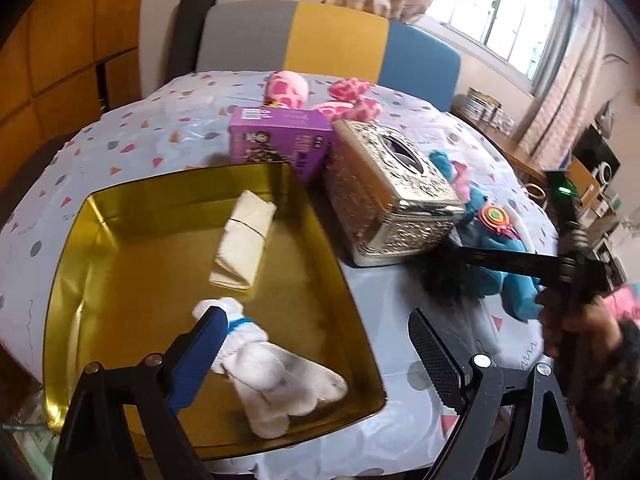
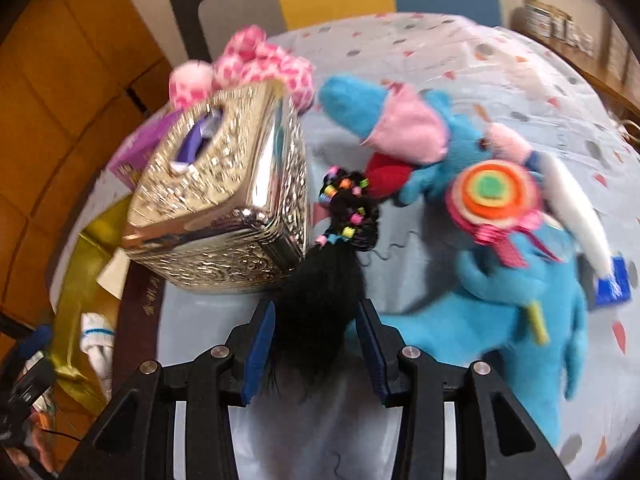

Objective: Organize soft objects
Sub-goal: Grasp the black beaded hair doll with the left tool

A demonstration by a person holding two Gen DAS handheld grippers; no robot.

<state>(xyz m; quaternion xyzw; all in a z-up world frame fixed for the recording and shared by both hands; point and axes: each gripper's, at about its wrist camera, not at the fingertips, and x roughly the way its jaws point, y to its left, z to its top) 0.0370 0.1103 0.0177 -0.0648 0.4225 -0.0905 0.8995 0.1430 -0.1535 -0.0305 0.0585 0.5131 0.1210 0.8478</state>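
sorting is midway: right tool (image 2: 316, 344) grips the black hair tuft (image 2: 320, 312) beside the silver box (image 2: 224, 208) on the desk (image 2: 440, 40), left tool (image 1: 316, 344) hangs open over the gold tray (image 1: 168, 184), so next comes carrying it there.

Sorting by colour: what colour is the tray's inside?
Shiny gold tray, clearest from the left wrist view.

On the worktop (image 1: 400, 304) a shallow tray (image 1: 64, 280) sits at the near left, with a folded cloth (image 1: 244, 236) toward its far side and a small plush dog (image 1: 272, 372) nearer the front. Just right of the tray stands a tissue box (image 1: 392, 196), and a carton (image 1: 280, 140) stands behind the tray, touching the tissue box. Behind them lies a spotted plush (image 1: 344, 100). Right of the tissue box lies a plush elephant (image 2: 500, 300), a tuft of hair (image 2: 320, 300) between the two.
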